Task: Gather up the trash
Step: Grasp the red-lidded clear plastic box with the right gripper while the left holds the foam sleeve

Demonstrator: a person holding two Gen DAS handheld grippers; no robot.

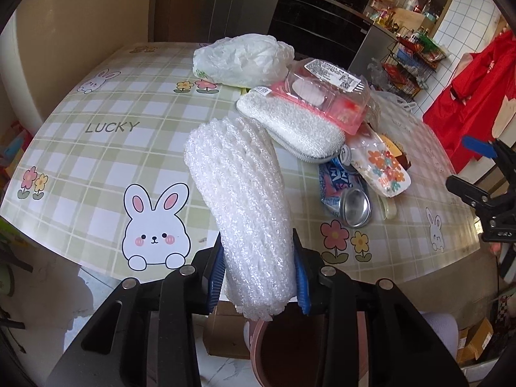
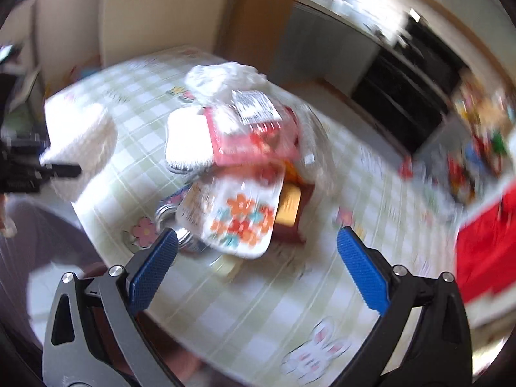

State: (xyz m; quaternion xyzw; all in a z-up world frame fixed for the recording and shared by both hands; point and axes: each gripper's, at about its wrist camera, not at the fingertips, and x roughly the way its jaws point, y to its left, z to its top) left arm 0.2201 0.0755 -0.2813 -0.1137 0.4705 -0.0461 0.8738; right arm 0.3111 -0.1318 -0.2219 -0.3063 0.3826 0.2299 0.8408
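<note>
My left gripper (image 1: pixel 258 258) is shut on a white foam net sleeve (image 1: pixel 238 193), held above the near edge of the checked table (image 1: pixel 96 148). Its lower end hangs over a pink-brown bin (image 1: pixel 290 354) on the floor. A pile of trash lies on the table: a white plastic bag (image 1: pixel 242 59), a clear pink food box (image 1: pixel 325 96), a white foam tray (image 1: pixel 290 125), a floral wrapper (image 1: pixel 380 164) and a crushed can (image 1: pixel 348 200). The right wrist view is blurred. There my right gripper (image 2: pixel 258 242) stands open and empty over the table, just short of the floral wrapper (image 2: pixel 238 216).
A cardboard box (image 1: pixel 222 332) sits on the floor beside the bin. Red cloth (image 1: pixel 477 96) hangs at the right, with a wire rack (image 1: pixel 409 64) of goods behind the table. Kitchen cabinets and a dark oven (image 1: pixel 319 22) stand at the back.
</note>
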